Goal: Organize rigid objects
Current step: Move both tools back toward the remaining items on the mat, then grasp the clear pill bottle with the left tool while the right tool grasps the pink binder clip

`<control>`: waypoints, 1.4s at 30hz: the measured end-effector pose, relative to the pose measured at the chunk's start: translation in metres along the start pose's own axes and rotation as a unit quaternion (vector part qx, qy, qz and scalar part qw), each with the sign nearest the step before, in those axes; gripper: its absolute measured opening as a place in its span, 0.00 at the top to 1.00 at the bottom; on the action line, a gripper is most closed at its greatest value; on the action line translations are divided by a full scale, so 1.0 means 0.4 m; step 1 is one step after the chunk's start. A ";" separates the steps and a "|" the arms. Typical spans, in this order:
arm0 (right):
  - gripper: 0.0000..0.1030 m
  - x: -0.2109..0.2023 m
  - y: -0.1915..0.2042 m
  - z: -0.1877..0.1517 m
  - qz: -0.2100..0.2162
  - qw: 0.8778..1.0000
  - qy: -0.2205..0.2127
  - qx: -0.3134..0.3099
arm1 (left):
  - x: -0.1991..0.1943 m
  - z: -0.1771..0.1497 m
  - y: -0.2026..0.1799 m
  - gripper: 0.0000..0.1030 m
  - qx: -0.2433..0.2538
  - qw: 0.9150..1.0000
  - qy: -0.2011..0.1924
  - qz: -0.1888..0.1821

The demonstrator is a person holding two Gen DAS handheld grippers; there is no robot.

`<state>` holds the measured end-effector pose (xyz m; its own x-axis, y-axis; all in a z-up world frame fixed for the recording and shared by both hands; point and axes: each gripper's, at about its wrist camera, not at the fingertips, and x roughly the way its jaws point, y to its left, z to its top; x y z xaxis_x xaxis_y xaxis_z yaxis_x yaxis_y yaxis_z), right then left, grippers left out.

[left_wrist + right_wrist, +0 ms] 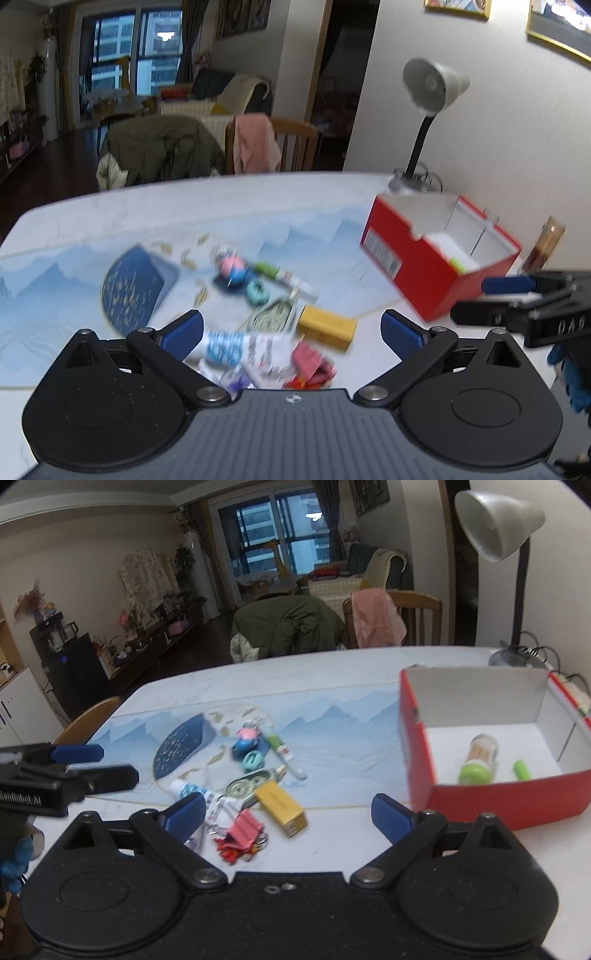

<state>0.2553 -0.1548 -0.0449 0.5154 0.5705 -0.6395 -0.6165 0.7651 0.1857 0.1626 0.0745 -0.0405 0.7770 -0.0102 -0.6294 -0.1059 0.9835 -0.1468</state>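
Observation:
A red cardboard box (491, 805) (410, 269) stands open at the table's right; inside lie a toothpick jar with a green lid (478, 762) and a small green piece (521, 770). A pile of small objects lies mid-table: a yellow box (282, 806) (327, 326), a pink binder clip (243, 830) (312, 363), a white tube (192, 792) (236, 345), a marker (282, 751) (284, 278), a tin (245, 784), a pink-and-blue toy (245, 740) (232, 269). My left gripper (291, 332) is open above the pile. My right gripper (288, 814) is open and empty, just right of the pile.
A desk lamp (498, 528) stands at the table's far right corner behind the box. A blue fan-shaped mat (183, 744) lies left of the pile. Chairs draped with a green coat (288, 626) and pink cloth (376, 618) stand at the far edge.

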 end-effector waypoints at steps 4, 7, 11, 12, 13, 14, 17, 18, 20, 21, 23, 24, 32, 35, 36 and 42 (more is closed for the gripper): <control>0.07 0.041 0.032 -0.018 0.001 1.000 0.019 -0.005 | 0.030 -0.057 0.039 0.00 -0.011 1.000 0.029 -0.003; 0.09 0.078 0.047 -0.033 0.003 0.999 0.038 -0.013 | 0.057 -0.093 0.057 0.00 -0.020 0.999 0.040 -0.009; 0.11 0.128 0.069 -0.048 -0.001 0.998 0.064 -0.026 | 0.098 -0.131 0.075 0.00 -0.030 0.998 0.052 -0.005; 0.12 0.140 0.072 -0.050 0.003 0.997 0.069 -0.026 | 0.108 -0.138 0.076 0.00 -0.027 0.998 0.053 -0.001; 0.13 0.152 0.077 -0.052 0.007 0.997 0.075 -0.028 | 0.116 -0.143 0.076 0.00 -0.022 0.998 0.055 0.002; 0.14 0.164 0.082 -0.053 0.005 0.996 0.080 -0.031 | 0.122 -0.146 0.074 0.00 -0.014 0.998 0.054 0.000; 0.19 0.199 0.098 -0.058 0.011 0.994 0.096 -0.044 | 0.138 -0.156 0.063 0.00 0.021 0.999 0.042 0.003; 0.20 0.212 0.104 -0.059 0.013 0.994 0.102 -0.045 | 0.147 -0.156 0.059 0.00 0.032 0.999 0.042 0.000; 0.22 0.233 0.112 -0.058 0.017 0.992 0.112 -0.049 | 0.164 -0.159 0.055 0.00 0.048 0.998 0.044 -0.004; 0.24 0.244 0.116 -0.059 0.019 0.992 0.117 -0.049 | 0.174 -0.159 0.054 0.00 0.053 0.998 0.046 -0.005; 0.25 0.263 0.123 -0.058 0.018 0.991 0.124 -0.053 | 0.190 -0.159 0.051 0.00 0.062 0.997 0.048 -0.008; 0.26 0.271 0.127 -0.058 0.020 0.990 0.127 -0.055 | 0.199 -0.158 0.050 0.00 0.068 0.996 0.049 -0.010; 0.31 0.333 0.136 -0.054 0.022 0.986 0.152 -0.062 | 0.239 -0.168 0.051 0.01 0.102 0.993 0.057 -0.009; 0.34 0.350 0.138 -0.055 0.022 0.985 0.158 -0.061 | 0.248 -0.172 0.049 0.01 0.114 0.992 0.056 -0.010; 0.34 0.353 0.139 -0.056 0.023 0.985 0.160 -0.062 | 0.252 -0.174 0.049 0.01 0.117 0.992 0.056 -0.008; 0.41 0.372 0.141 -0.060 0.022 0.984 0.169 -0.060 | 0.263 -0.181 0.048 0.08 0.135 0.989 0.053 -0.007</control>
<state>0.2829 -0.0339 -0.1472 0.2718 0.4552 -0.8479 -0.7106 0.6891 0.1422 0.1973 0.0793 -0.1648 0.7066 -0.0300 -0.7070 0.0857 0.9954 0.0434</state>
